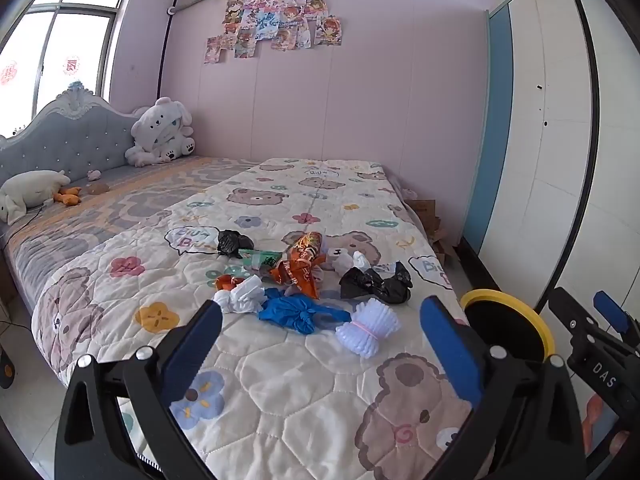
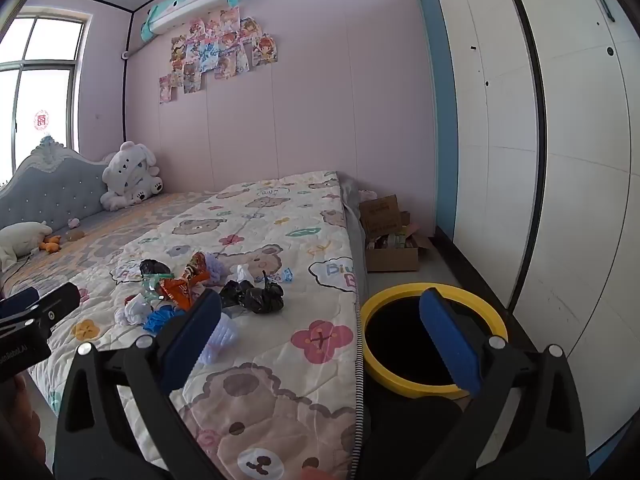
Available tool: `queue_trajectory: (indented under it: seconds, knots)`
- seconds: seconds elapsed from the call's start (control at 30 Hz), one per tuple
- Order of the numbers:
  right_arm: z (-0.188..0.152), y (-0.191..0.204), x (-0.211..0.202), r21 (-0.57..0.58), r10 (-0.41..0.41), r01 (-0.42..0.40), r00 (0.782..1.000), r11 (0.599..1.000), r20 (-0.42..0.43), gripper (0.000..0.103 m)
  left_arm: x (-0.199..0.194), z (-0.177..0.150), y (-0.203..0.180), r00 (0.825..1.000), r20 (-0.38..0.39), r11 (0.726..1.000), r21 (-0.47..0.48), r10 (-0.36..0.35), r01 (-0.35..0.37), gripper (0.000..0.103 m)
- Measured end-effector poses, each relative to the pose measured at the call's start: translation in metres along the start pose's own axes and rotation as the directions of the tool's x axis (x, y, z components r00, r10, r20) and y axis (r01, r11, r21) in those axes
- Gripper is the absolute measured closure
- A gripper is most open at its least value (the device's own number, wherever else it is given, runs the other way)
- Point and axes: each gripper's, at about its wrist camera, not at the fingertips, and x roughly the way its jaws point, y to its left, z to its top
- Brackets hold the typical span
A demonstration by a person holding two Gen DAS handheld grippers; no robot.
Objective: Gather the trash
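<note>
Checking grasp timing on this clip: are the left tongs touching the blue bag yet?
Apart. In the left wrist view the left tongs stand open, with bare quilt showing between both pads and the blue bag.

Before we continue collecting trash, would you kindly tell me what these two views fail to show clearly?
- Bin contents: right wrist view, the interior is only black.
- Bin: left wrist view, mostly behind the left claw.
- White foam net: right wrist view, partly covered by the right claw.
- Orange snack wrapper print: too small to read.
- Cardboard box contents: too small to identify.
</note>
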Motion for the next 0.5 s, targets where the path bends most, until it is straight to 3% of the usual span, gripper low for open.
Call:
queue_trajectory:
  seconds: [0.5]
  knots:
    - [0.0001, 0.0008, -0.0001, 0.003, 0.001, -0.001, 1.000, 1.000, 0.000, 0.007, -0.0014, -0.0004, 0.0001, 1.000, 0.014, 1.000, -0.002, 0.000, 0.000, 0.007]
